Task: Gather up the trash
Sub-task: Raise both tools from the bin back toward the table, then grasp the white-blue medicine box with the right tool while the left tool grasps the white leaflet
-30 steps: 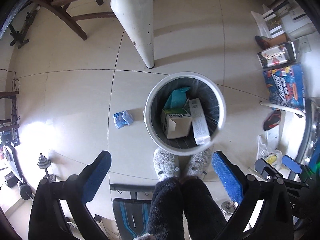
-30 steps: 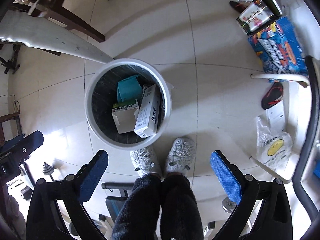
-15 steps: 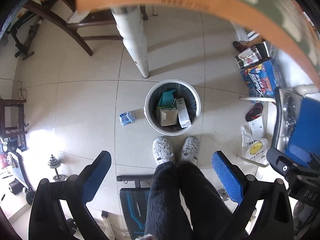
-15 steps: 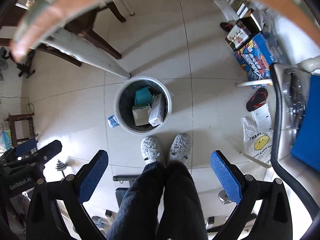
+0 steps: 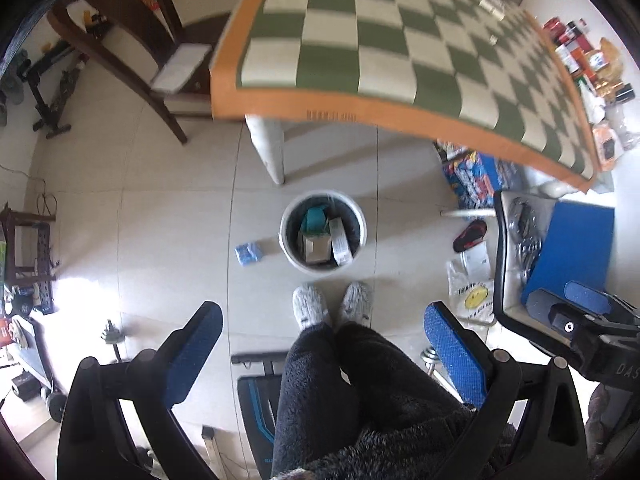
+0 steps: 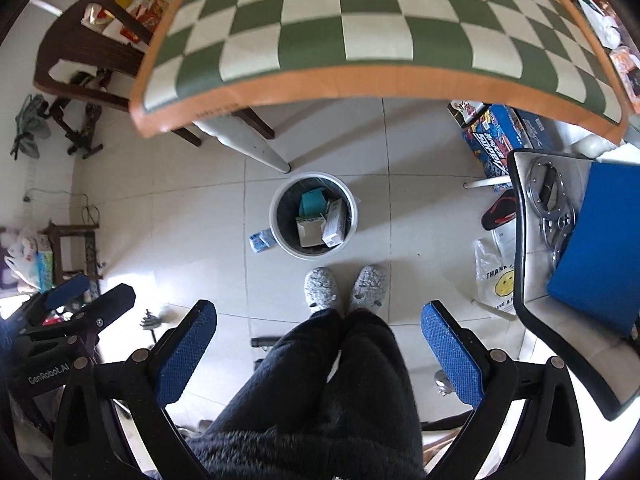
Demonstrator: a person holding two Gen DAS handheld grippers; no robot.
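Observation:
A white trash bin (image 5: pixel 287 240) stands on the floor below the table, holding a teal box (image 5: pixel 313 217), a cardboard box and a white carton; it also shows in the right wrist view (image 6: pixel 275 224). A crumpled blue wrapper (image 5: pixel 248 253) lies on the tiles left of the bin, and shows in the right wrist view (image 6: pixel 261 240). My left gripper (image 5: pixel 322 320) is open and empty, high above the floor. My right gripper (image 6: pixel 318 312) is open and empty, also high above the bin.
The green-and-white checkered table (image 5: pixel 400 40) with an orange edge fills the top of both views (image 6: pixel 360 20). A person's legs and grey slippers (image 5: pixel 332 304) stand before the bin. A dark wooden chair (image 6: pixel 80 40), a colourful box (image 6: pixel 504 140), a smiley plastic bag (image 6: pixel 496 280) and a side table (image 6: pixel 528 320) surround it.
Both grippers have risen far above the bin; the bin looks much smaller and the checkered tabletop has come into view. Both stay open and empty.

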